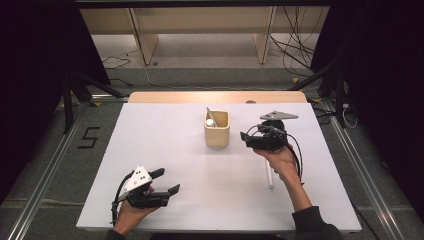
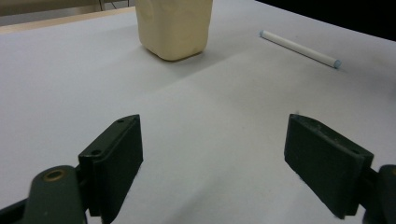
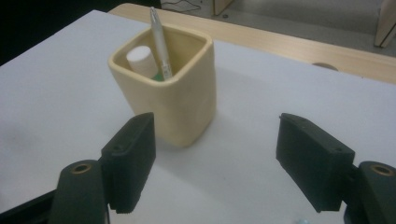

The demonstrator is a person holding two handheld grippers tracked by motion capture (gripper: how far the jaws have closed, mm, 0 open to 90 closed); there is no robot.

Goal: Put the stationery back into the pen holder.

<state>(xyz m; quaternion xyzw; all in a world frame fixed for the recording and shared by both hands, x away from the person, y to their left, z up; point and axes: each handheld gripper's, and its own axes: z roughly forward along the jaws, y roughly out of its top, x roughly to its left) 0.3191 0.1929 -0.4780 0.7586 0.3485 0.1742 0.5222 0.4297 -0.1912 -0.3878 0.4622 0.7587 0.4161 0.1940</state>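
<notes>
Cup (image 1: 217,131) (pen (image 3: 160,42) inside) beside right gripper (image 1: 246,138); marker (image 2: 299,47) lies near; both grippers' fingers apart, left gripper (image 1: 166,182) empty.

Grey floor (image 1: 210,75), wooden furniture legs (image 1: 142,40) (cables (image 1: 295,45) trailing), dark curtains (image 1: 30,60) both sides.

Black fingers (image 2: 116,163), trailing cables (image 1: 299,155), dark sleeve (image 1: 315,225)

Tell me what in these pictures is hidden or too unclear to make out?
- Bottom of the cream holder, both views: its walls hide the lower ends of the silver pen and white tube; a green thing beside them is too small to identify.
- White pen on the table, high view: the person's right hand covers its upper end.
- Holder top, left gripper view: cut off by the frame edge.
</notes>
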